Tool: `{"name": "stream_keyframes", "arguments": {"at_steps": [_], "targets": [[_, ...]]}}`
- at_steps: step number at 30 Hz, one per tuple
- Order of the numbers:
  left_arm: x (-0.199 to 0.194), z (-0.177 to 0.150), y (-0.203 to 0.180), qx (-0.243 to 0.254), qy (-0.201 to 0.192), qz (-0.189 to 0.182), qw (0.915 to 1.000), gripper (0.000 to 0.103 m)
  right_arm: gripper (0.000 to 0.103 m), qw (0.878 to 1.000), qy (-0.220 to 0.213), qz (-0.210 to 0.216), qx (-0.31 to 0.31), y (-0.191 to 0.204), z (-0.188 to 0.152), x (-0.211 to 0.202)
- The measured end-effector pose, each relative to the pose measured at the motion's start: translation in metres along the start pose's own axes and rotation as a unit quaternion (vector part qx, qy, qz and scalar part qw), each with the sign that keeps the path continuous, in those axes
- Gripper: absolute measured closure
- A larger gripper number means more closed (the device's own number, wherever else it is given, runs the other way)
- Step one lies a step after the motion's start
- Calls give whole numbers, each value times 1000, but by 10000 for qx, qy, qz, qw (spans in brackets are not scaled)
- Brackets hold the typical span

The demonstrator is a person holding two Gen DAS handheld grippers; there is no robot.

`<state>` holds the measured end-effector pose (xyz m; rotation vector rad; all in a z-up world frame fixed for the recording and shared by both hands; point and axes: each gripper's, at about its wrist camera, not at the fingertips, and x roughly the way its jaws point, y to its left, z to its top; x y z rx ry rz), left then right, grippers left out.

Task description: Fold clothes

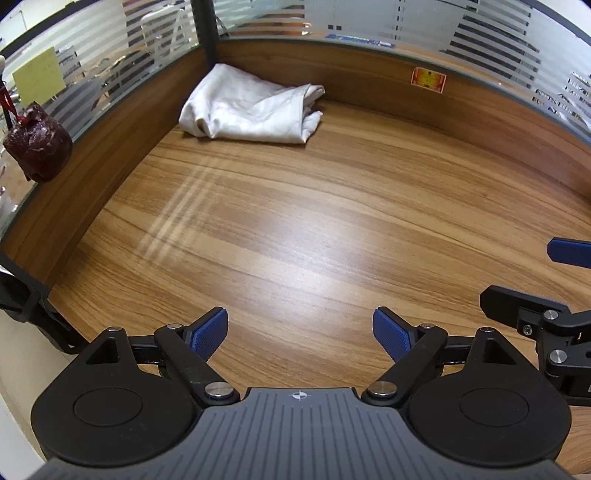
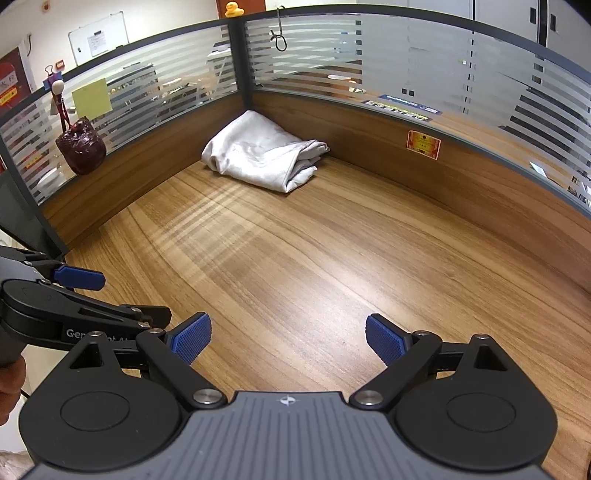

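Observation:
A white garment (image 1: 251,107) lies loosely folded in the far corner of the wooden desk (image 1: 295,229), against the partition. The right wrist view shows the same white garment (image 2: 264,153) in that corner. My left gripper (image 1: 300,334) hangs open over the near part of the desk, nothing between its blue pads (image 1: 208,336). My right gripper (image 2: 288,338) is open too, with bare wood between its blue pads (image 2: 384,341). Both are far from the cloth. The right gripper shows at the right edge of the left wrist view, and the left gripper at the left edge of the right wrist view.
Wood-and-glass partitions (image 2: 443,162) wall the desk at the back and left. A dark red pouch (image 2: 81,146) hangs on the left partition by a yellow note (image 2: 91,98). A yellow duck (image 2: 233,8) sits on top of the corner post. A red sticker (image 2: 423,144) marks the back panel.

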<state>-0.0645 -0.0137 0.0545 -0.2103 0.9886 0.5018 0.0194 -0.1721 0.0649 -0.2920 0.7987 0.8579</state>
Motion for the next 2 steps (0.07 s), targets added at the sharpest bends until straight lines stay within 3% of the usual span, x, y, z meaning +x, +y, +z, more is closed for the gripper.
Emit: {"name": "stream_keyframes", "arguments": {"at_steps": [2], "targets": [[1, 2, -1, 34, -1, 3, 10000, 16, 8, 10000, 31, 2, -19, 1, 0, 1]]}}
